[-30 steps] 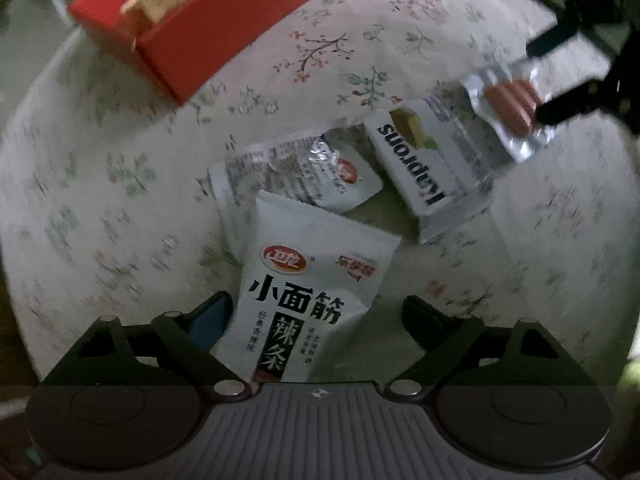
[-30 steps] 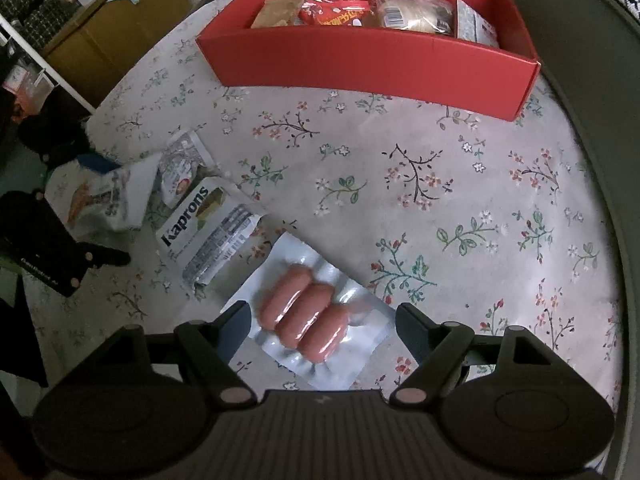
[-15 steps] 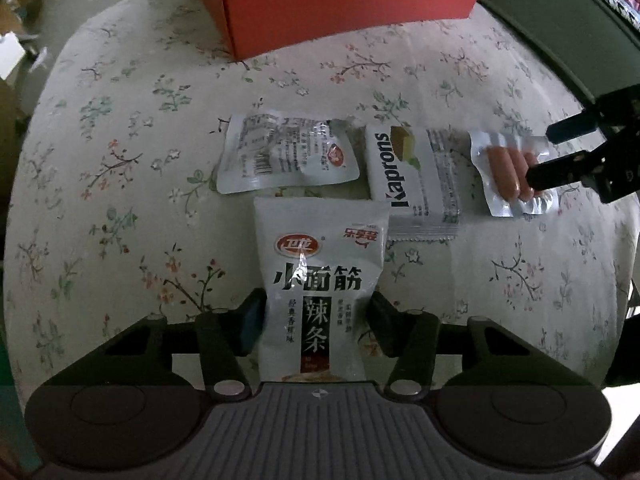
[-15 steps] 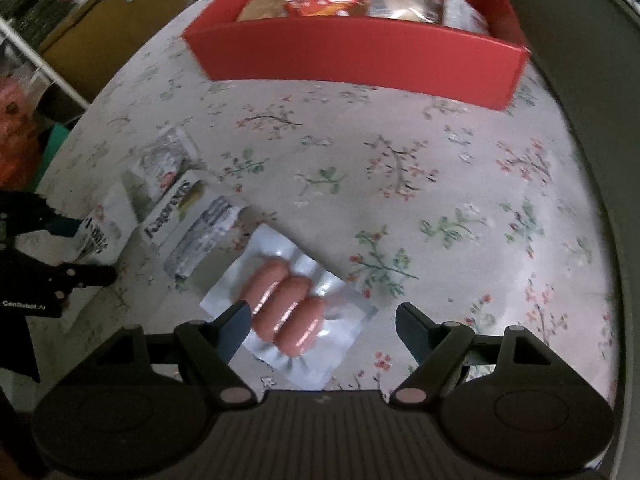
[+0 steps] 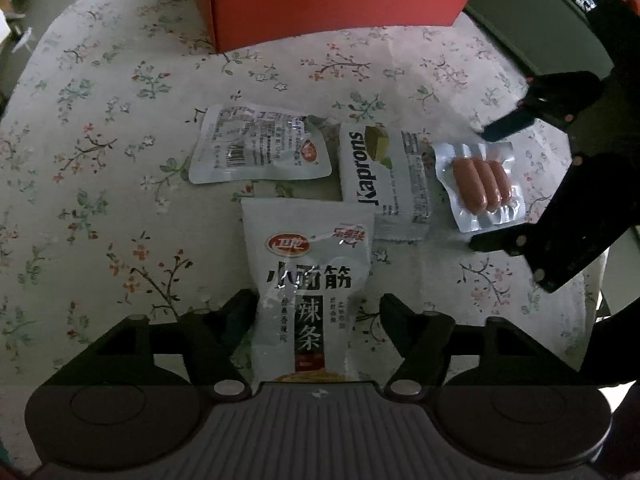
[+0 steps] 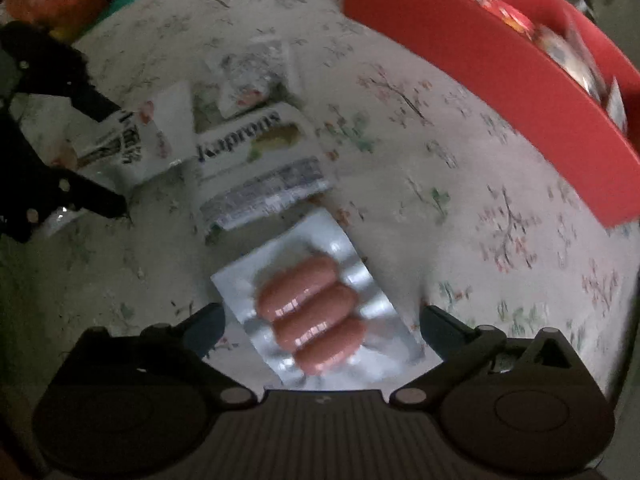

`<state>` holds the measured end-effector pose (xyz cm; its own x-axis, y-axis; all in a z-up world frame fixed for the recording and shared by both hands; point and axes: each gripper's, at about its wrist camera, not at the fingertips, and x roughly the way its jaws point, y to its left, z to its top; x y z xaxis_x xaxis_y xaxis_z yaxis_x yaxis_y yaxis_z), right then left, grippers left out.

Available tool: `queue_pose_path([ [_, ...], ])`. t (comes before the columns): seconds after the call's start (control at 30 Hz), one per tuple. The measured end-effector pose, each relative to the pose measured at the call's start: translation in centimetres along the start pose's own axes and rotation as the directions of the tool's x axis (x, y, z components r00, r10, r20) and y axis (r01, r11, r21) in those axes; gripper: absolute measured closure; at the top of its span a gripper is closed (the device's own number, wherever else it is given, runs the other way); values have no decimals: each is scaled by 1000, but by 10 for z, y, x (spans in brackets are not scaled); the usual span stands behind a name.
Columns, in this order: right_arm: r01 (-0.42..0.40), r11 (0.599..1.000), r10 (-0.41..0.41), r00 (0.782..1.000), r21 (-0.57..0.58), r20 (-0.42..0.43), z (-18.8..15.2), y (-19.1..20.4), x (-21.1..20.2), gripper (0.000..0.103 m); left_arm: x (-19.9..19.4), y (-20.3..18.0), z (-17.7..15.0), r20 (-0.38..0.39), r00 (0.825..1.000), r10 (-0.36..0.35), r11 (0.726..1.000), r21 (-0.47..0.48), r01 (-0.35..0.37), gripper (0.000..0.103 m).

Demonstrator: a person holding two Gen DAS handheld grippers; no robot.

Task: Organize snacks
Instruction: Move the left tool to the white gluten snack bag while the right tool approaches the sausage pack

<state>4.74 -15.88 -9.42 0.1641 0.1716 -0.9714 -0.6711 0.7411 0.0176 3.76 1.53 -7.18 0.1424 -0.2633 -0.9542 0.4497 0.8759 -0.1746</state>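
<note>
While both tongs hang over the floral worktop [image 5: 120, 208], nothing is gripped.
Left tongs [image 5: 316, 312]: opening, straddling the white spicy-strip pouch [image 5: 312, 276], pads clear.
Right tongs [image 6: 320, 328]: opening wide around the sausage pack [image 6: 316, 312].
Handling: light, slick film; likely pinch across the firm sausages.
Destination: red box [image 5: 336, 8], far side.

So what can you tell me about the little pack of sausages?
The sausage pack is a flat, shiny silver pouch, sealed tight around three small pink sausages lying side by side. It lies flat on the flowery tablecloth, turned at a slant, close beside the white Kaprons packet; whether they touch is unclear. The right gripper hangs over it with a finger on each side, jaws opening wide, and neither finger touches it. The plastic looks crinkly at the edges and catches the light.
</note>
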Motion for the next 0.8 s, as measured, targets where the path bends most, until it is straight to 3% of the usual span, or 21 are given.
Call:
queue_pose_path([
  [0.3, 24, 998, -26, 999, -56, -35, 6, 3, -1, 0, 1, -5, 0, -2, 1000, 2, 1000, 21, -2, 21],
  [0.37, 22, 996, -25, 999, -87, -34, 8, 16, -6, 16, -1, -6, -2, -3, 1000, 12, 1000, 27, -12, 22],
  [0.43, -10, 996, 4, 998, -87, -65, 5, 23, -7, 23, -2, -5, -3, -4, 1000, 8, 1000, 22, -8, 22],
  [0.57, -1, 999, -3, 997, -52, -73, -1, 26, -9, 24, -5, 1, -4, -5, 1000, -4, 1000, 0, 4, 21],
  [0.6, 5, 999, -7, 998, -34, -67, -1, 26, -8, 23, -5, 1, -5, -5, 1000, -3, 1000, 1, 3, 20],
  [0.63, 11, 1000, -12, 998, -15, -62, 0, 25, -7, 17, -5, 1, -5, -7, 1000, -2, 1000, 5, 2, 17],
  [0.67, 7, 1000, -6, 998, 8, -62, 1, 19, -4, 4, -3, 0, -5, -10, 1000, 4, 1000, 10, -4, 13],
  [0.7, 7, 1000, -6, 999, 23, -54, 1, 19, 0, 0, -2, -1, -5, -9, 1000, 11, 1000, 16, -11, 12],
  [0.8, 22, 997, -21, 999, 72, -26, 3, 15, 3, 0, 1, -10, -8, -5, 999, 53, 997, 62, -53, 10],
])
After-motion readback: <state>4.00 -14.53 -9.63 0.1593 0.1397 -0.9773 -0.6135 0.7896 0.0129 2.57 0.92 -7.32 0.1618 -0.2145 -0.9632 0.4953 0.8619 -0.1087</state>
